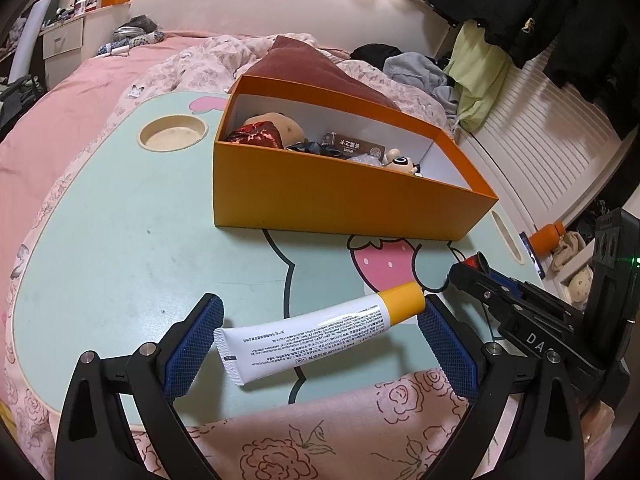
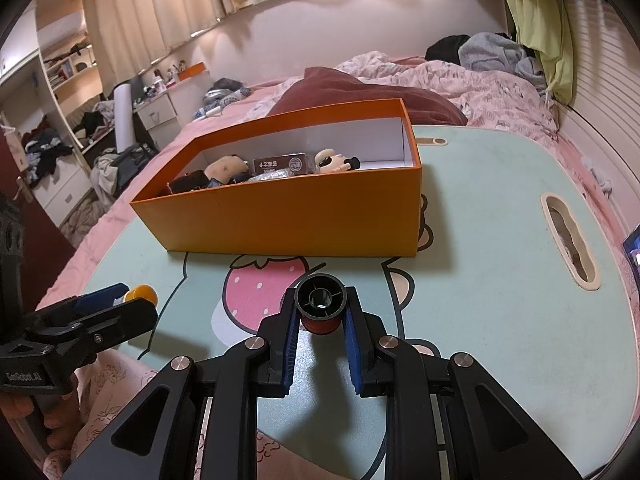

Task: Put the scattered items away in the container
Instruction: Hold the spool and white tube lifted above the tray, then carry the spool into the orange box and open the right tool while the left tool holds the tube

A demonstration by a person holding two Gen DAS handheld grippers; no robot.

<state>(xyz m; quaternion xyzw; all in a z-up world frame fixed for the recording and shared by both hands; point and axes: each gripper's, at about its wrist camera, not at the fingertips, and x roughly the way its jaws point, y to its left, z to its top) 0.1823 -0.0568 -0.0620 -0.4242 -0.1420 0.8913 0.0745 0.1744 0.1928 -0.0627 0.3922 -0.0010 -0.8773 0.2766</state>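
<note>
An orange box (image 1: 340, 196) stands on the mint-green lap table (image 1: 120, 248) and holds several small items; it also shows in the right wrist view (image 2: 296, 220). A white tube with a yellow cap (image 1: 320, 332) lies on the table between my left gripper's (image 1: 322, 330) wide-open blue pads, one pad near each end. My right gripper (image 2: 320, 320) is shut on a red thread spool with a black rim (image 2: 320, 302), just above the table. The right gripper shows at the right in the left wrist view (image 1: 480, 272); the left gripper shows at the left in the right wrist view (image 2: 108, 304).
The table has a round cup recess (image 1: 173, 134) at far left and a slot handle (image 2: 570, 240) at right. It rests on a pink floral bed (image 1: 60, 120) with a maroon pillow (image 2: 360, 96) behind the box. A phone (image 2: 632, 248) lies at the right edge.
</note>
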